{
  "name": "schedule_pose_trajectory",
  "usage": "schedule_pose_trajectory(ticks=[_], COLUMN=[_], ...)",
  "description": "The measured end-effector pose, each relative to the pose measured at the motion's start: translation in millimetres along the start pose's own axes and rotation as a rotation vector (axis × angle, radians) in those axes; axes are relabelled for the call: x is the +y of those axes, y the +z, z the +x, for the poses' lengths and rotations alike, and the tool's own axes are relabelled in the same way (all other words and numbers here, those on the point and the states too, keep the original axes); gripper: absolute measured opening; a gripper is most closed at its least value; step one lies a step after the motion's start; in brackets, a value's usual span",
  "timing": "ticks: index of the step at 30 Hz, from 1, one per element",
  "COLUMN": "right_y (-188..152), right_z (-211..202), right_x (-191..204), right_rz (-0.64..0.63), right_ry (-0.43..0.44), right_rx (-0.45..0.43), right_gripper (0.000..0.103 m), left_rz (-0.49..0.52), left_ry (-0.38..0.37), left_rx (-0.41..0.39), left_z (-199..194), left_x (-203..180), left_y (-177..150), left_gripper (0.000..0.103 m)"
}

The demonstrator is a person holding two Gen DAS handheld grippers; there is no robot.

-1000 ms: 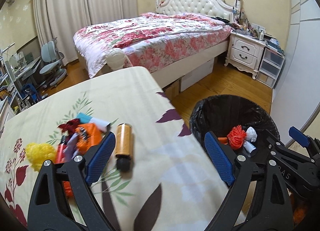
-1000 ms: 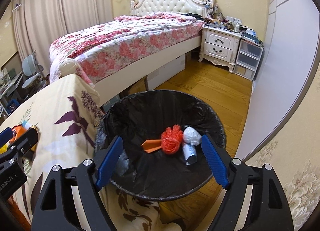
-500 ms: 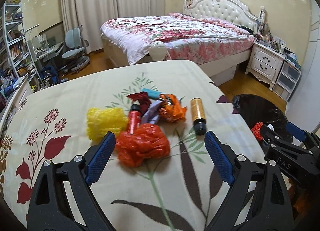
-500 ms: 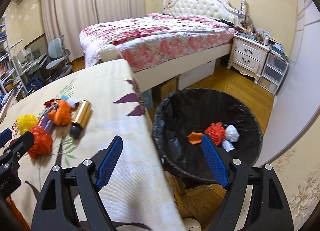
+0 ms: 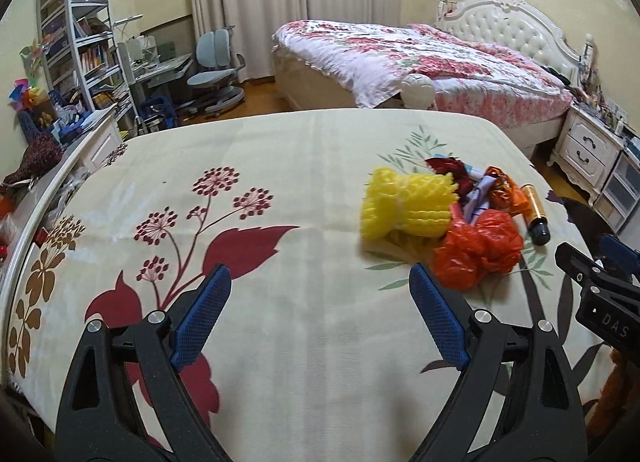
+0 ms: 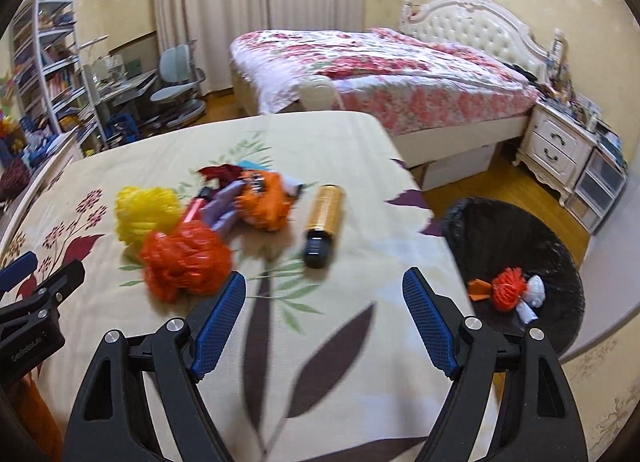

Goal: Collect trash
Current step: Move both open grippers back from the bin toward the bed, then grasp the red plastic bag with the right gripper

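Both grippers empty: left gripper and right gripper spread wide above the table. Trash pile near the table's right edge, bin just past it. Best to straddle the orange bag squarely, then squeeze gently before lifting.

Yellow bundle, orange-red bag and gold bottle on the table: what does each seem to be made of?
Yellow bundle: looks like soft foam netting, matte, with a ribbed, lattice-like surface. Orange-red bag: thin plastic film, crumpled, with glossy highlights on its folds. Gold bottle: shiny metallic-looking body, metal or coated plastic, I cannot tell which, with a dark cap that is probably plastic.
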State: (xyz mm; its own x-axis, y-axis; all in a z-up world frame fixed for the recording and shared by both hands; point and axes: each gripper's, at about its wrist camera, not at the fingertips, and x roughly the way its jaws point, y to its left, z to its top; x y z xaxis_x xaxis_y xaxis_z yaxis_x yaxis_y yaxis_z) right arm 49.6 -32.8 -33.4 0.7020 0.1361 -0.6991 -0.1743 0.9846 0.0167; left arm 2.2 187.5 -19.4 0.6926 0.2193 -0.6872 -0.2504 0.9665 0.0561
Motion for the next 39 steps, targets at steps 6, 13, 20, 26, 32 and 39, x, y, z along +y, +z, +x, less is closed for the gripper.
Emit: schedule_pose_trajectory(ticks=[6,13,20,26,32,39], right_y=[0.3,4.1,5.6,2.1,1.8,2.0], right_z=[5.9,18.5,33.4,33.7,23.9,7.9], right_x=[41.5,66.6,73.0,71.7,59.7,28.7], right_rz=[-0.070,-0.112,-0.114,-0.101,-0.083,-0.046], right_ry=[0.060,0.081,0.081,0.114,0.110,0.061], right_rx=[0.010,0.019,0.050,0.070,0.058,0.022], right_gripper=[0.078,0.081,0.081,0.061,0.058,0.058], left_rz=[-0.034,-0.066,-0.067,-0.058,-0.046,-0.024], left_ry=[0.054,0.062,0.047,0.028,0.002,-0.023], left_rx=[0.000,0.022,0.032,0.034,0.037,0.030], left_z=[1.2,7.4,12.5,14.5,16.7,19.0], left_x=[33.4,49.2,46.1,36.2,20.5,2.1], left_y=[-5.4,-11.1,-14.0,-13.1,-10.6,-7.8], left_gripper=[0.088,0.088,0.088,0.088,0.088,0.088])
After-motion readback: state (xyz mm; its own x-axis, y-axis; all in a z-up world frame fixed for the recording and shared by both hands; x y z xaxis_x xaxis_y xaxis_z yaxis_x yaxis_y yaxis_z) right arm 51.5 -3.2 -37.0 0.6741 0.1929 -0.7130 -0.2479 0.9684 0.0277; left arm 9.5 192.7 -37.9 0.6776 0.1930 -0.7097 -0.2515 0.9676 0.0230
